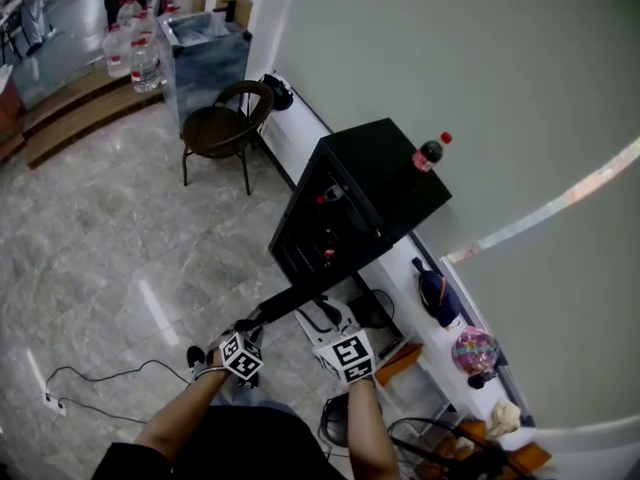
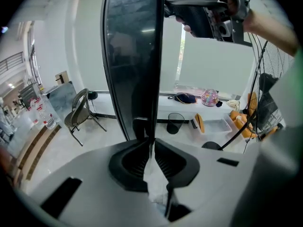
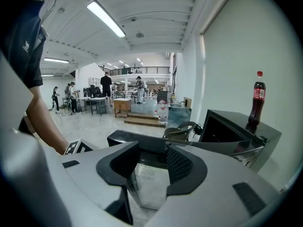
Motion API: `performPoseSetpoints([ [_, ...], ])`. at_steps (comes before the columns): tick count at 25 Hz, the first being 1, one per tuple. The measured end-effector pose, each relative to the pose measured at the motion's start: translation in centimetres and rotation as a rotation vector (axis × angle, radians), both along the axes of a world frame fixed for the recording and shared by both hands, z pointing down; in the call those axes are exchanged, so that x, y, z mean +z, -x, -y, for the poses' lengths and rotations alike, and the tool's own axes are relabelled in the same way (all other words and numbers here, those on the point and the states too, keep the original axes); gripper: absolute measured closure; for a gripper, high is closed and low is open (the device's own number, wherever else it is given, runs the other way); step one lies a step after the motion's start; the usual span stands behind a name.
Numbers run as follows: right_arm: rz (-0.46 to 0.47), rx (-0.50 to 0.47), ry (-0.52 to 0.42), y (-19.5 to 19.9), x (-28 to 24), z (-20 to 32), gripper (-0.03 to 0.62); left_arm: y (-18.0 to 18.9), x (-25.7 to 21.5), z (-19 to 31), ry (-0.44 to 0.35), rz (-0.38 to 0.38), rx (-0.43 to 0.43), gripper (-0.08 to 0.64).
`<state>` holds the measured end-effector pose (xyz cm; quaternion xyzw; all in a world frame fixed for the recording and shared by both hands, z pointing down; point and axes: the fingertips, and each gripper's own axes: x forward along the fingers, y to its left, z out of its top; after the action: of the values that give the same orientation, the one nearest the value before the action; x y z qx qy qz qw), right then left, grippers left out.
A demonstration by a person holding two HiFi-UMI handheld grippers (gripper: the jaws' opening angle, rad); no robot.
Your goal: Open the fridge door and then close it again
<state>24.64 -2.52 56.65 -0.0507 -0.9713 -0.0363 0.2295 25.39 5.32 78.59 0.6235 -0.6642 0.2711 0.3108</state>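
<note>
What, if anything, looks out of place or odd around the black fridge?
A cola bottle stands upright on top of the fridge, near an edge, not inside it, while the fridge door stands wide open. Nothing looks spilled or damaged.

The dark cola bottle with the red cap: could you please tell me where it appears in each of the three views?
Head view: the dark cola bottle with the red cap stands on the black fridge, right of centre.
Left gripper view: not in it; the black fridge door fills the middle.
Right gripper view: upright at the far right, on the fridge's top.
Shared landmark: the brown round-backed chair.
</note>
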Motion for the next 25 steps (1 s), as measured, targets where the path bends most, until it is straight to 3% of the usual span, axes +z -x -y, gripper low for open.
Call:
performPoseSetpoints([
  [9, -0.011, -0.009, -0.005, 0.6, -0.3, 0.0, 0.413, 0.8, -0.2, 0.1, -0.007, 0.056, 0.011, 0.518],
  [16, -0.013, 0.001, -0.019, 2.1, -0.3, -0.1, 0.419, 2.8, -0.1, 0.2, -0.004, 0.041, 0.026, 0.517],
  [25, -0.021, 0.060, -0.038, 6.5, -0.4, 0.4, 0.422, 7.7, 0.3, 1.1, -0.008, 0.022, 0.128, 0.512],
])
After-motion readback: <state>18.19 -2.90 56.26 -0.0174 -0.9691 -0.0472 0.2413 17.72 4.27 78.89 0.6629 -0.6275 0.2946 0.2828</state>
